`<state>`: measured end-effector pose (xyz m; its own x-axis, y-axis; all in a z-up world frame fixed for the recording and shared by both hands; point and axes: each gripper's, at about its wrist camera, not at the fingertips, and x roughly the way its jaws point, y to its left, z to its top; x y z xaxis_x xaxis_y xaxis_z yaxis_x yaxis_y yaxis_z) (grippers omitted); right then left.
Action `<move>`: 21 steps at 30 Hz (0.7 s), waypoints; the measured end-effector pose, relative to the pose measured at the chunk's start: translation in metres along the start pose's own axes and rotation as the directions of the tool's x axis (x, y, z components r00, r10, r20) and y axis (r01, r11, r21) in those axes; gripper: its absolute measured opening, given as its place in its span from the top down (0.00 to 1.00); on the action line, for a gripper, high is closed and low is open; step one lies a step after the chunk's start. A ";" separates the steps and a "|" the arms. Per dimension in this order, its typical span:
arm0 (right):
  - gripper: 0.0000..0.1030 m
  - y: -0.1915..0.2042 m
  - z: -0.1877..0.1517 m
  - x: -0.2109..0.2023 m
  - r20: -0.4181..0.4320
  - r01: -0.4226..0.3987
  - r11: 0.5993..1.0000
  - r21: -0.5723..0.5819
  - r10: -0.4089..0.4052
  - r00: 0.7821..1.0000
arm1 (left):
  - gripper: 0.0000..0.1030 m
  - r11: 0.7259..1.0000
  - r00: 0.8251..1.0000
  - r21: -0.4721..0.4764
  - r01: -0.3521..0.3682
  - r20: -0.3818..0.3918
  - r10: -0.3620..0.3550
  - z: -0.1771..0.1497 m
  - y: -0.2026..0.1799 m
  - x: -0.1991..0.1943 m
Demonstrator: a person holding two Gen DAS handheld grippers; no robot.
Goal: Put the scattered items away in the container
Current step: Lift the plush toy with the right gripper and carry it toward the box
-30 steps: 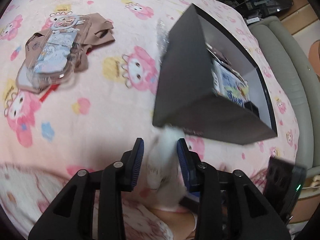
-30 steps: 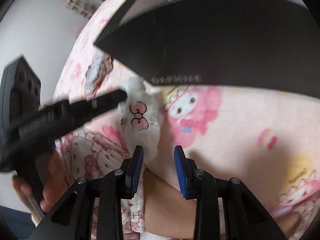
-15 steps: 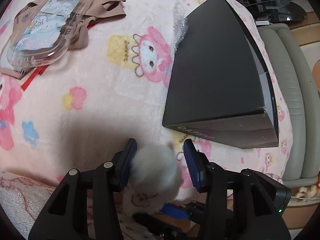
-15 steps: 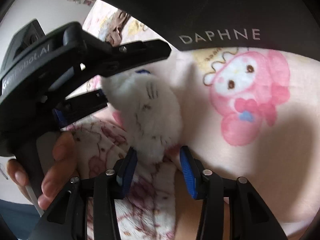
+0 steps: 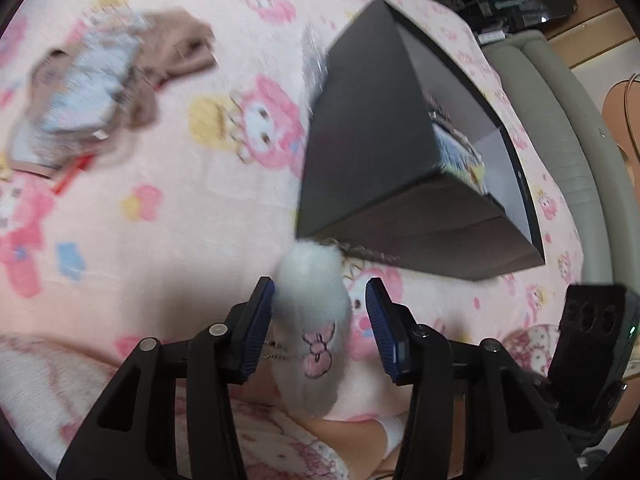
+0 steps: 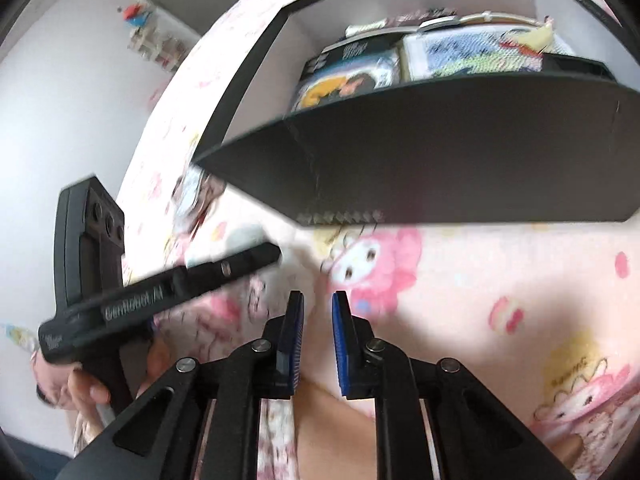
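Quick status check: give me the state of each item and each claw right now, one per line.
White plush: between the left claw's pads, off the blanket.
Left claw: part open around the plush; grip unclear.
Right claw: closing, nothing between its pads.
Black box: open-topped, already holding printed packs.
Clear phone case: outside the box, lying on brown cloth.

The white fluffy toy (image 5: 314,320) was between the pads of the right gripper (image 6: 318,334) half a second ago; now nothing is between them, and its jaws are closing. The toy now hangs between the pads of the left gripper (image 5: 320,330), with its pink bow facing the camera. The inside of the black box (image 6: 440,160) shows again in both views.
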<state>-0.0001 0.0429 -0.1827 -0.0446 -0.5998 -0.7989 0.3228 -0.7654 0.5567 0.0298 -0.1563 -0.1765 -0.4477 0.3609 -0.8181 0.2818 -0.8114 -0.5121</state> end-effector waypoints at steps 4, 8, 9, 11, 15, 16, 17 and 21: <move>0.70 0.007 -0.017 0.026 -0.093 -0.008 1.000 -0.010 0.007 0.996 | 0.46 0.998 0.997 -0.019 -0.064 0.030 0.064 -0.006 0.004 -0.014; 0.64 0.015 -0.018 0.065 -0.177 -0.071 0.997 0.027 0.075 0.981 | 0.48 0.992 0.992 -0.024 -0.127 0.020 0.127 0.007 0.002 0.008; 0.62 0.019 -0.016 0.074 -0.196 -0.087 0.996 0.034 0.092 0.976 | 0.49 0.989 0.990 -0.051 -0.137 0.003 0.138 0.010 0.009 0.011; 0.61 0.024 -0.013 0.092 -0.227 -0.121 0.992 0.044 0.128 0.965 | 0.57 0.987 0.992 -0.102 -0.121 -0.037 0.117 0.011 0.018 0.017; 0.74 0.027 -0.009 0.106 -0.182 -0.162 0.985 0.066 0.171 0.968 | 0.64 0.989 0.994 -0.114 -0.096 -0.069 0.089 0.008 0.023 0.018; 0.75 0.028 -0.010 0.102 -0.168 -0.163 0.985 0.059 0.171 0.971 | 0.64 0.990 0.995 -0.109 -0.086 -0.064 0.080 0.006 0.023 0.016; 0.77 0.029 -0.012 0.099 -0.160 -0.158 0.986 0.050 0.164 0.973 | 0.64 0.993 0.997 -0.110 -0.049 -0.063 0.043 0.005 0.023 0.014; 0.81 0.023 -0.019 0.075 -0.122 -0.135 0.990 0.036 0.139 0.983 | 0.64 0.990 0.995 -0.121 0.073 -0.065 -0.082 0.001 0.024 0.010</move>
<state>0.0216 -0.0150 -0.2339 0.1162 -0.6673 -0.7357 0.2920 -0.6851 0.6674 0.0317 -0.1726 -0.1965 -0.4129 0.4550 -0.7889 0.3486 -0.7213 -0.5985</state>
